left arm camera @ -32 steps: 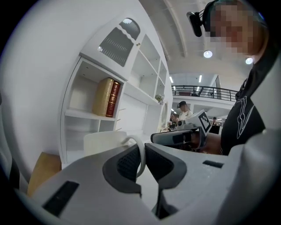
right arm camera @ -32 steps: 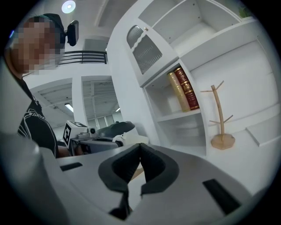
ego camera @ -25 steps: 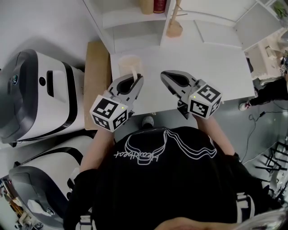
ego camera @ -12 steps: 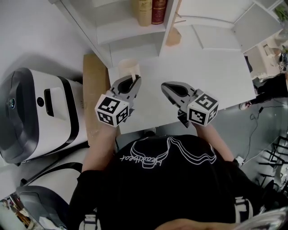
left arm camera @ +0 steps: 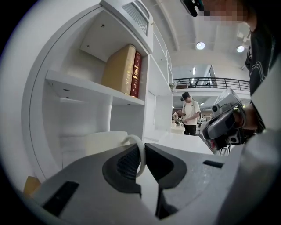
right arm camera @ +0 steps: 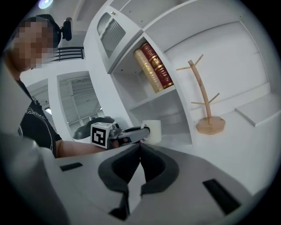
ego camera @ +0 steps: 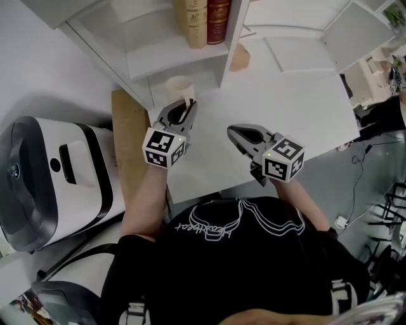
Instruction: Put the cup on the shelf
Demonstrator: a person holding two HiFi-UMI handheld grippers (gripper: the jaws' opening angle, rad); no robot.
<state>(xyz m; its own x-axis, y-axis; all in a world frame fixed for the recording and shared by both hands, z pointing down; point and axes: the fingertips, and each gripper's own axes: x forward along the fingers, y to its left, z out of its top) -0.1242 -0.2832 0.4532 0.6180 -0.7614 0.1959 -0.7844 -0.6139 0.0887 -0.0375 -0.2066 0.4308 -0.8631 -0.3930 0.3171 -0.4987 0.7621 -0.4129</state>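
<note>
The one left gripper [ego camera: 188,103] pinches the handle of the single cream cup [ego camera: 179,87] at the open front of the white shelf's [ego camera: 158,54] lowest bay. Two books, one tan [ego camera: 195,19] and one red [ego camera: 217,16], stand above. The one right gripper [ego camera: 230,130] hangs over the table [ego camera: 298,95] with its jaws pressed together on nothing.

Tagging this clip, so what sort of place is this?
Probably a lab or demo hall staged as a home corner: white shelf with books, a wooden mug tree, a mezzanine railing behind.

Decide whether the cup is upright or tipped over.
Upright: the cup has its mouth facing up in the head view; the left tongs pinch its handle.
</note>
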